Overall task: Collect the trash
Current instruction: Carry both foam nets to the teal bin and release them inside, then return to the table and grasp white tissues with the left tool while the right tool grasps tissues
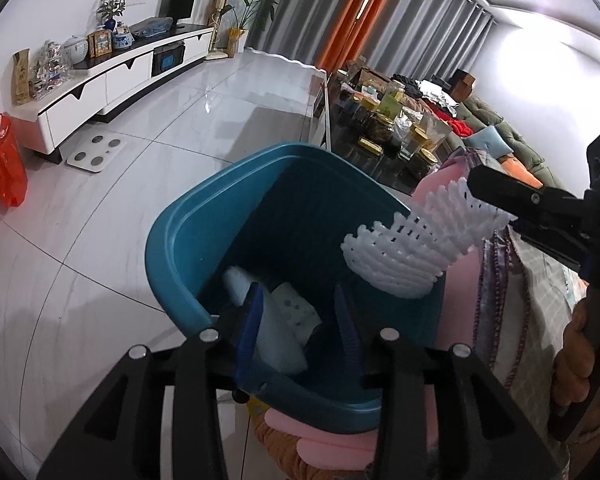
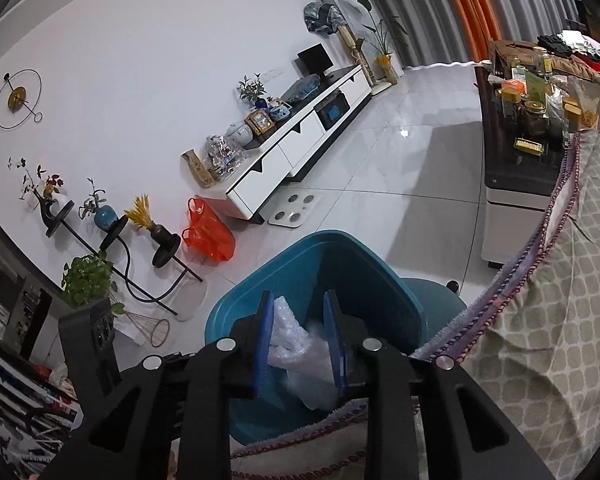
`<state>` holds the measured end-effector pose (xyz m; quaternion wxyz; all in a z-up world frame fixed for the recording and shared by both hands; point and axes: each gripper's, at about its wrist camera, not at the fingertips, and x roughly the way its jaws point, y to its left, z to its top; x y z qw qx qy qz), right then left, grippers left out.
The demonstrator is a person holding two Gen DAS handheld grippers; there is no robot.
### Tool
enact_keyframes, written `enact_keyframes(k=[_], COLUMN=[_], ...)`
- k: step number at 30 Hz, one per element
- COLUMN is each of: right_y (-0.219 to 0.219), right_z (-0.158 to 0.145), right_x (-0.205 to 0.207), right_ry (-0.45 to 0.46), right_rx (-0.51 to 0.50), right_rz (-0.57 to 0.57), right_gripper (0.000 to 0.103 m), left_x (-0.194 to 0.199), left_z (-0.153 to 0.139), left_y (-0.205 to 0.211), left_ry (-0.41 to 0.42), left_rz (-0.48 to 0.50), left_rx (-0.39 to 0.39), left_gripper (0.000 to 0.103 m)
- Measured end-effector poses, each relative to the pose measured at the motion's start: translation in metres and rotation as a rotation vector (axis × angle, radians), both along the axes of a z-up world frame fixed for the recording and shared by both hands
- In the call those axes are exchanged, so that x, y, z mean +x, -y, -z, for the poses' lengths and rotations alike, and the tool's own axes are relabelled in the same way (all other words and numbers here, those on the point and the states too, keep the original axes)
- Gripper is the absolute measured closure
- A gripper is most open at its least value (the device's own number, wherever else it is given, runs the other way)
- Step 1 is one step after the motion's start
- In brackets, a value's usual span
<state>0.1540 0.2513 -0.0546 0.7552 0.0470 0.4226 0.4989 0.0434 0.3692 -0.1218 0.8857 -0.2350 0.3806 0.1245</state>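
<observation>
A teal trash bin (image 1: 187,240) is shown from above in both wrist views, standing on pale floor tiles (image 1: 99,200) beside a checked cloth (image 2: 560,340). In the left wrist view the left gripper (image 1: 295,320) is seen at 6 o'clock, over the bin's near rim – its blue-padded jaws stand apart, with nothing between them. The right gripper (image 1: 484,188) enters that view from 3 o'clock, its jaws clamped on one end of a white foam net sleeve (image 1: 404,248), which is held above the bin's rim at the 3 o'clock side. Crumpled white paper (image 1: 295,312) lies on the bin's floor. In the right wrist view the sleeve (image 2: 289,340) is seen between the blue pads (image 2: 263,340) – directly over the bin's opening. An orange plastic bag (image 2: 207,236) rests on the floor at 9 o'clock, well apart.
</observation>
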Motion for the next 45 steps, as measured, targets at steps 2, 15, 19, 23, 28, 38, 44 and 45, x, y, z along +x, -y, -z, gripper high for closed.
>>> enact_keyframes(k=[2,15,19,23,28,38,44,45], right_y=[0.003,0.042,0.074,0.119,0.189,0.322,0.385,0.390], right_z=[-0.001,-0.024,-0.040,-0.053,-0.061,-0.054,-0.049,-0.049], right_x=[0.001,-0.012,-0.030,-0.046,-0.063,-0.080,-0.076,-0.074], right_ry=[0.002,0.047,0.113,0.186,0.266,0.301,0.292,0.290], right_rx=[0.009,0.102,0.123,0.119,0.077,-0.032,-0.061,-0.061], right_rz=[0.008,0.014,0.030,0.080,0.206,0.500,0.637,0.649], right_gripper=[0.066,0.050,0.050,0.050,0.049,0.049,0.048,0.048], left_x=[-0.004,-0.033,-0.039,-0.035,-0.016,0.038,0.078,0.085], left_z=[-0.005,-0.058,-0.075,-0.089,-0.097,-0.088,-0.082,-0.082], left_y=[0.000,0.018,0.048,0.090,0.156,0.273,0.319,0.326], left_ry=[0.013,0.146,0.218,0.283,0.326,0.296,0.230,0.223], left_rz=[-0.009,0.006,0.081,0.195,0.392,0.686,0.766,0.778], left_rx=[0.011,0.084,0.110,0.122,0.110,0.104,0.084,0.082], left_gripper=[0.063,0.058,0.048,0.040,0.038,0.038,0.039,0.039])
